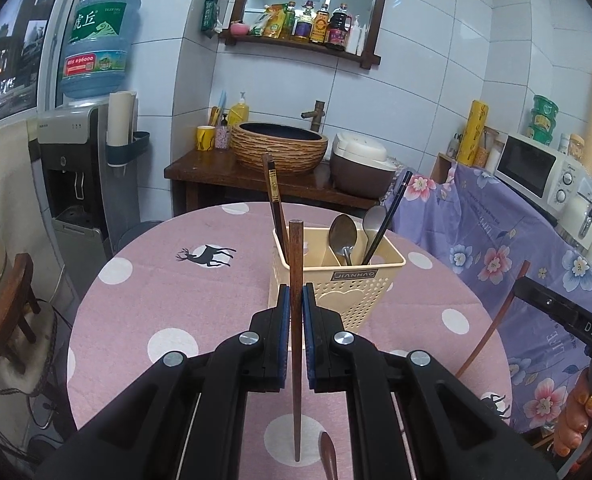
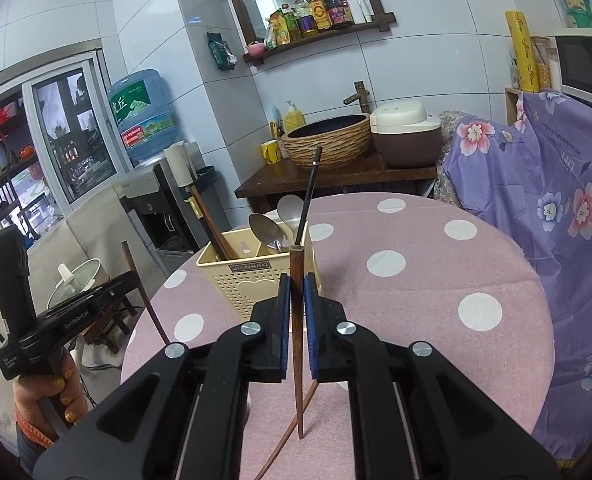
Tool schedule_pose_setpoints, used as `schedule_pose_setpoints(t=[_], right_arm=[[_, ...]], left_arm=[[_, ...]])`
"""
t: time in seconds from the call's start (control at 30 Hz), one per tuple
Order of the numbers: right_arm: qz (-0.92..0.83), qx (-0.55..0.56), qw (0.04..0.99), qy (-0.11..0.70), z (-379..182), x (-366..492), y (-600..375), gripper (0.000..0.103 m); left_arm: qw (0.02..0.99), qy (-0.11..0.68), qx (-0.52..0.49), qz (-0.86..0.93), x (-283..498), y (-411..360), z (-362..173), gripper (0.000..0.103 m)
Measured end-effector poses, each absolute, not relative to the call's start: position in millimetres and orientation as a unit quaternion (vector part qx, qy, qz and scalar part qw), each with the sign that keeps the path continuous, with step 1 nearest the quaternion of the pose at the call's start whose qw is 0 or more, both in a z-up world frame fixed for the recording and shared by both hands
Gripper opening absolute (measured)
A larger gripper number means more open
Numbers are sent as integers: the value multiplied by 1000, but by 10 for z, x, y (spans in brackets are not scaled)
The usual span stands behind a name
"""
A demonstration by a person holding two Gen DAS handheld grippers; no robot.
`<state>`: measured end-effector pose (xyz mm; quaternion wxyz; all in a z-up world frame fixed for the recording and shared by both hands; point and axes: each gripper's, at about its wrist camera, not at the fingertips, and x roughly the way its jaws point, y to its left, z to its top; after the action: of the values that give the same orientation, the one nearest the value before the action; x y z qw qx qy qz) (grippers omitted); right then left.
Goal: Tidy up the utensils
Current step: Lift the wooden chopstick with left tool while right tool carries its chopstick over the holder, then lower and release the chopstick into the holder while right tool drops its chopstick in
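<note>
Each wrist camera looks forward and down along its claw, close above the surface (image 1: 143, 280). Both share the caddy (image 1: 360, 292), sink (image 2: 328, 140) and tiled wall.

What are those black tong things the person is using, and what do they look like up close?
Each is a black plastic handheld gripper: the left gripper and right gripper have two flat fingers faced with blue pads and silver round bolts at the joints. White lettering marks the bodies. The hand wears glittery yellow nail polish.
</note>
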<state>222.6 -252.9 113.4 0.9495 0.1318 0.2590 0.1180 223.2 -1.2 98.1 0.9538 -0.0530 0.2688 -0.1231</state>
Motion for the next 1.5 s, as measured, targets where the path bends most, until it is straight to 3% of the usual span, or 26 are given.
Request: schedule_pose_setpoints(t=[0.33,0.67,0.8,1.23,1.5], right_arm=[[144,129,949,251,1386,2331,-2496,8],[140,94,969,180,2569,2727,-2341,8],[120,94,976,156,2833,2950,-2267,8],[79,89,965,232,1597,3482,-2032,8],[76,86,964,239,1363,3496,-2016,8]], left_arm=[[955,258,-52,-136,2256,12,1187,7],[975,165,-89,-117,2695,50,2234,7],[981,136,-104,-94,2971,-59,2410,7],[972,201,-89,-80,3231,-255,1316,7],[966,230,-81,-89,3273,-269,1005,7]])
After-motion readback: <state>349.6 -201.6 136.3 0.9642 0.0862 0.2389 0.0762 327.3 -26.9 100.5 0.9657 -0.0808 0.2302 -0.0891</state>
